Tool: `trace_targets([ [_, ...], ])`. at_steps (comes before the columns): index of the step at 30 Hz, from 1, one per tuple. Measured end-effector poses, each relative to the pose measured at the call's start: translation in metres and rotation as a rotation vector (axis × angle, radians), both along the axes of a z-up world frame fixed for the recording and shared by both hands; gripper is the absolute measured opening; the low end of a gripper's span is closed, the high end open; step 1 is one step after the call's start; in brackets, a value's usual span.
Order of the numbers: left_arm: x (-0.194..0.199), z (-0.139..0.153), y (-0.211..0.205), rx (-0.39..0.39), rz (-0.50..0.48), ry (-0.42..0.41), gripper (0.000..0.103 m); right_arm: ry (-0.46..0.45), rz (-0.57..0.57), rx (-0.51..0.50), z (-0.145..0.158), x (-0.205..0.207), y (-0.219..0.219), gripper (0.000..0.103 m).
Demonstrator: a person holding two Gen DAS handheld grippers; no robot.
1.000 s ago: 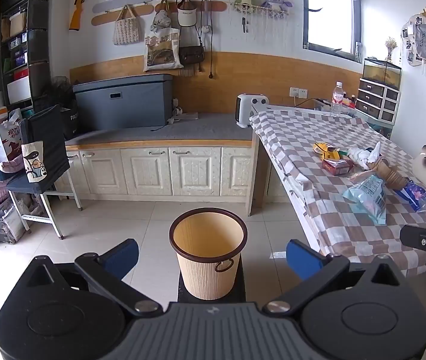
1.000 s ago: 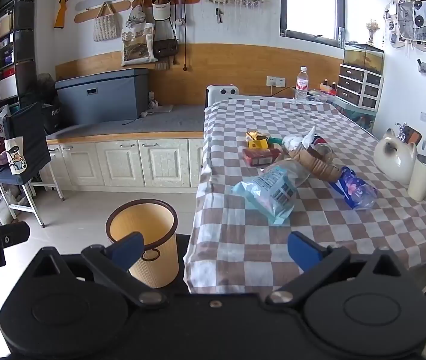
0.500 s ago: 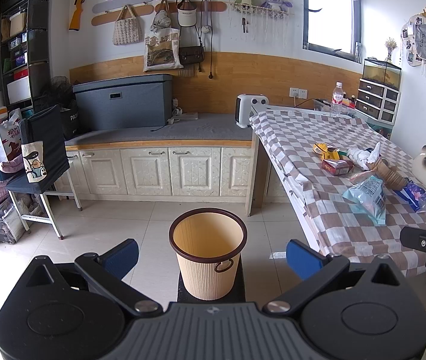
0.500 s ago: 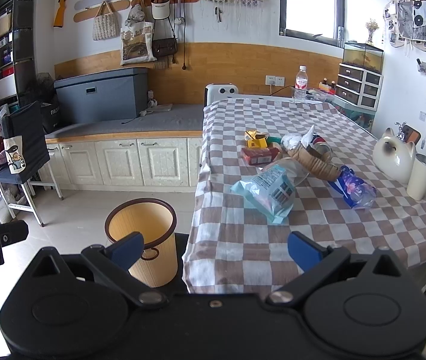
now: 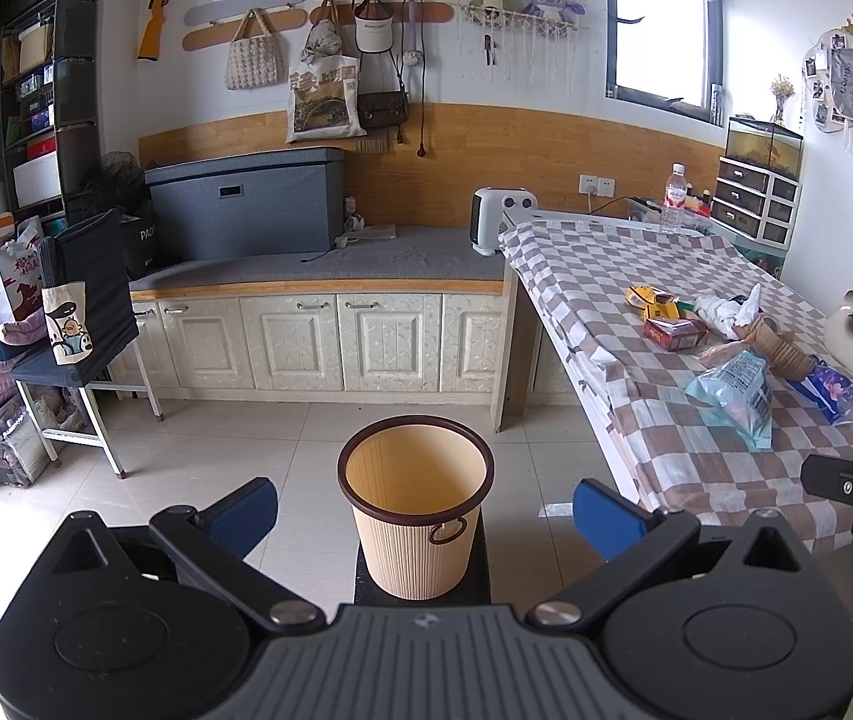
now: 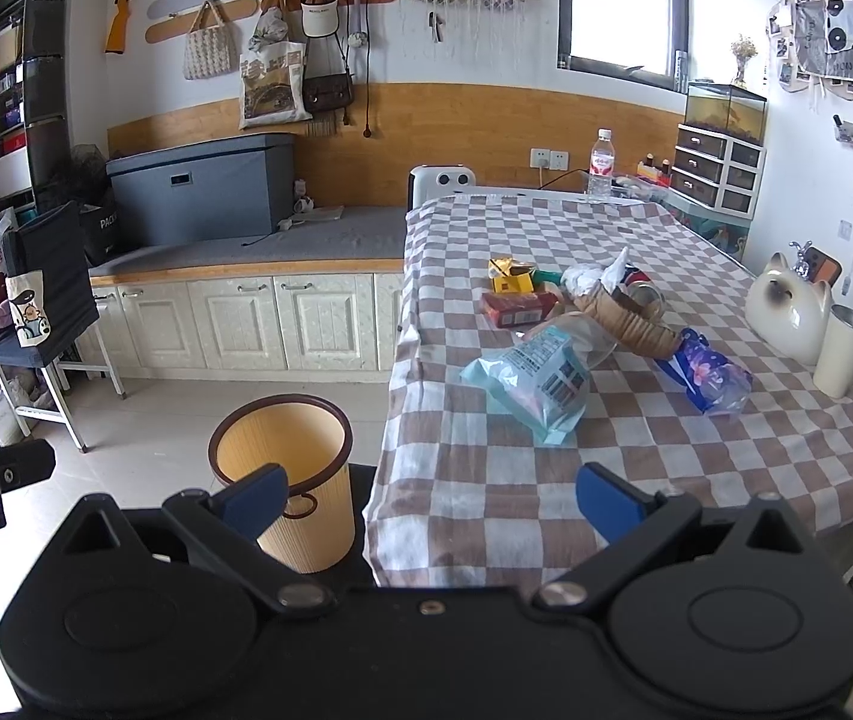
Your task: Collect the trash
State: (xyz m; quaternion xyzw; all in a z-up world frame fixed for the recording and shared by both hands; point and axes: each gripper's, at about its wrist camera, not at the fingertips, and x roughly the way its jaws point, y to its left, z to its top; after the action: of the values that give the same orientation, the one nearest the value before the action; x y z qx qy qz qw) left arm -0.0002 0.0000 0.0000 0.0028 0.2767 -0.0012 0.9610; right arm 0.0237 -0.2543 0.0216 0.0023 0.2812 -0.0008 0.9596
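Note:
A beige waste bin [image 5: 415, 510] with a dark rim stands on the floor beside the checked table [image 6: 636, 480]; it looks empty. On the table lie a pale blue snack bag [image 6: 531, 381], a purple wrapper [image 6: 708, 375], a red box [image 6: 519, 307], a yellow carton [image 6: 510, 277], a brown paper cup sleeve [image 6: 627, 321] and crumpled white paper [image 6: 591, 276]. My left gripper [image 5: 426, 513] is open in front of the bin, holding nothing. Before the table's near edge my right gripper [image 6: 429, 495] stands open and empty.
A white cat-shaped jar [image 6: 789, 315] and a metal cup [image 6: 843, 354] stand at the table's right side. A water bottle [image 6: 600, 165] is at the far end. White cabinets [image 5: 318, 336] line the back wall; a chair with bags [image 5: 84, 324] is at left.
The right gripper has moved slightly forward toward the table. The left gripper has barely moved.

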Motion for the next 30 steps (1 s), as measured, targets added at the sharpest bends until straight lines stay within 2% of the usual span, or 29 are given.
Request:
trace_targets([
  [30,-0.0004,0.0002,-0.0008,0.000,-0.001,0.001,0.103,-0.001,-0.006,0.002,-0.0026,-0.0008,-0.0018,0.103],
])
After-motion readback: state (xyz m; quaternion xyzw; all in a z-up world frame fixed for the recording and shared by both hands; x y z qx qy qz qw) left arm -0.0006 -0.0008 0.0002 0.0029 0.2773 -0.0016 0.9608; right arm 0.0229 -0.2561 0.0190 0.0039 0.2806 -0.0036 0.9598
